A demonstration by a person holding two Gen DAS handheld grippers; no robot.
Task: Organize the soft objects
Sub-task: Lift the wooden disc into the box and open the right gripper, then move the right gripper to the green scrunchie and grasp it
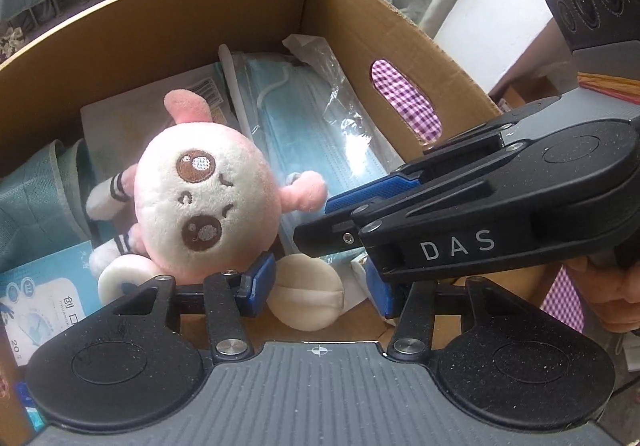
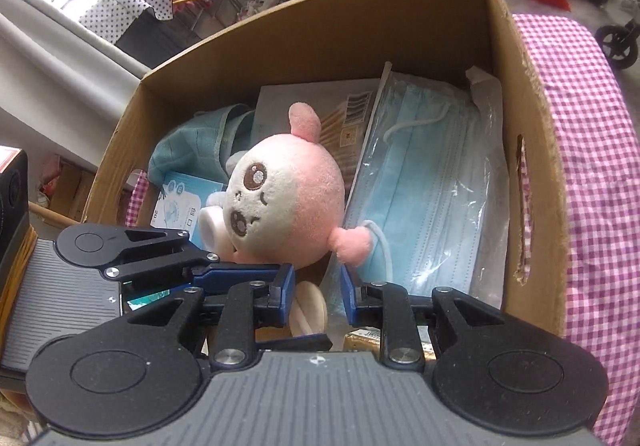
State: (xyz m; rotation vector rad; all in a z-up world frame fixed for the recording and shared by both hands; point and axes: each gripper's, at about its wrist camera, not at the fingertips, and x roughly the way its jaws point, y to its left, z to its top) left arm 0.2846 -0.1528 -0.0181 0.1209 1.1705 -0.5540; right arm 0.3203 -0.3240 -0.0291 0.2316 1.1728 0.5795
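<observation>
Plush [image 1: 204,202] lies in the box [image 1: 400,58] in the left view, on the masks [image 1: 320,134] and a towel [image 1: 36,198], with a puff [image 1: 306,298] below it. Left gripper [image 1: 316,282] hovers open and empty; right gripper [image 1: 316,222] points in, seemingly parted. Packing looks nearly done.

Right view: plush [image 2: 288,202] is round, pink and white, fuzzy, face sideways. Right gripper [image 2: 316,296] is open over the puff [image 2: 308,310]; left gripper [image 2: 240,270] sits beside it.

Inside the cardboard box [image 2: 496,58]: plush toy [image 2: 288,190] at the middle, atop a flat carton [image 2: 320,102], with the mask pack [image 2: 432,182] just right. Left: a folded cloth [image 2: 192,150]. Nearest: a round puff [image 2: 308,310].
</observation>
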